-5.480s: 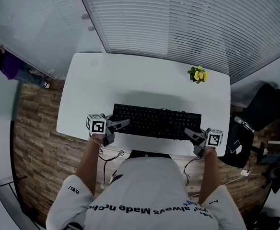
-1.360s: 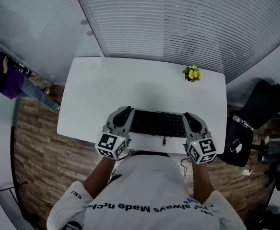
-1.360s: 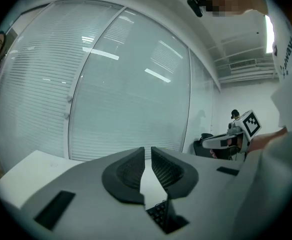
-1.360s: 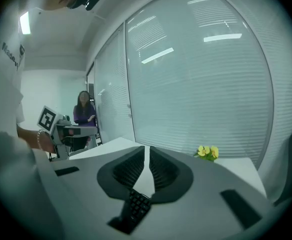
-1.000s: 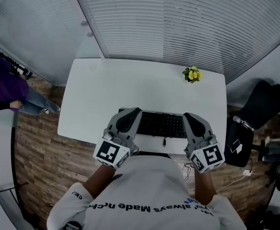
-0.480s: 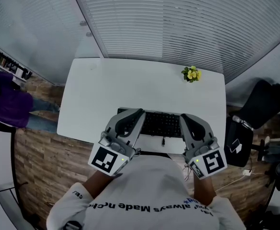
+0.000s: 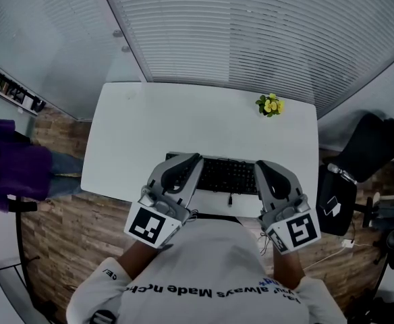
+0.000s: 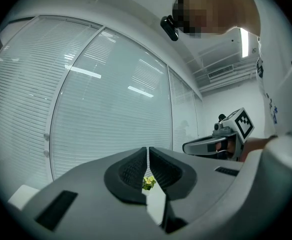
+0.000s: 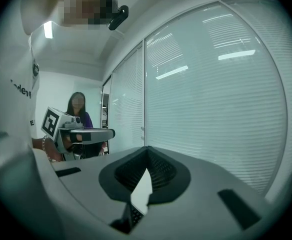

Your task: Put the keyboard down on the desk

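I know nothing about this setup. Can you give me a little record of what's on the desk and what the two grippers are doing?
desk: white, rounded corners
keyboard: black, lying flat near the desk's front edge
flowers: yellow, at the desk's far right corner
left gripper: shut, nothing between its jaws, over the keyboard's left end
right gripper: shut, nothing between its jaws, over the keyboard's right end
task status: keyboard is down on the desk
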`<state>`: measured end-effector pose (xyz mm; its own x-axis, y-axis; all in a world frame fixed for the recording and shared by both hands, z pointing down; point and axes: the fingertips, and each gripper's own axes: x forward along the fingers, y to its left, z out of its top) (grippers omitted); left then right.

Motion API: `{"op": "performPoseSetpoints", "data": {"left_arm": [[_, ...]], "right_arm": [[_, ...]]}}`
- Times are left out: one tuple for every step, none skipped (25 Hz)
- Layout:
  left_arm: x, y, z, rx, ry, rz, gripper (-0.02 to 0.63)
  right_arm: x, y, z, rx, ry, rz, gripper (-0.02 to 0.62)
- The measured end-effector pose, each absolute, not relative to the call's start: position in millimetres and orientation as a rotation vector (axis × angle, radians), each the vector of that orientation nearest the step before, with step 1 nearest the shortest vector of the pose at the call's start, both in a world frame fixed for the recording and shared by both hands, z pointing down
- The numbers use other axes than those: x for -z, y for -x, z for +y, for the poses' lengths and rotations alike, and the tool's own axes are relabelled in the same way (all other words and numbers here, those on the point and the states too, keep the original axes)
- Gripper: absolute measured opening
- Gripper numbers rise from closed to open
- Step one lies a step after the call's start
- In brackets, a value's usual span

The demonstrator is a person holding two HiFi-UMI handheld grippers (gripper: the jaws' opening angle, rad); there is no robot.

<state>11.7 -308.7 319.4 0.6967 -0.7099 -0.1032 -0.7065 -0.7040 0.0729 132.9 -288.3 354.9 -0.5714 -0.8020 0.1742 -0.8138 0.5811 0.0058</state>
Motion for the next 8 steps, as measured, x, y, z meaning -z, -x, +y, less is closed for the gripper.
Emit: {"op": "performPoseSetpoints", "data": {"left_arm": [[-319.4,-10.6,-309.8,0.193,-2.868,-1.204,0.034],[-318.9,-9.7,-310.6,0.196,-2.870,-1.208,0.034],[-317.9,-8.9,-311.0,0.201,-2.874,-1.210,0.034],[-316.6,-8.3,-311.0,0.205,-2.876,-1.210,0.034],[-315.7,-7.6,-311.0,0.207,-2.874,-1.210,0.034],[-315.7,-6.8,-310.9,0.204,-2.870,-1.212,0.034],[-316.4,-5.8,-311.0,0.198,-2.864,-1.216,0.034],[-317.2,-4.8,-311.0,0.191,-2.858,-1.220,0.034]], "right_arm": [[-354.5,-133.3,-289.1,-0.113,-1.368,-2.649,0.008],[-354.0,-133.6,-289.6,-0.112,-1.371,-2.647,0.008],[-353.4,-133.8,-289.8,-0.111,-1.373,-2.645,0.008],[-352.6,-133.8,-289.7,-0.110,-1.374,-2.644,0.008],[-351.8,-133.6,-289.7,-0.109,-1.375,-2.644,0.008],[-351.1,-133.4,-289.7,-0.104,-1.376,-2.643,0.008],[-350.4,-133.2,-289.7,-0.098,-1.377,-2.641,0.008],[-349.8,-132.9,-289.7,-0.092,-1.377,-2.639,0.008]]}}
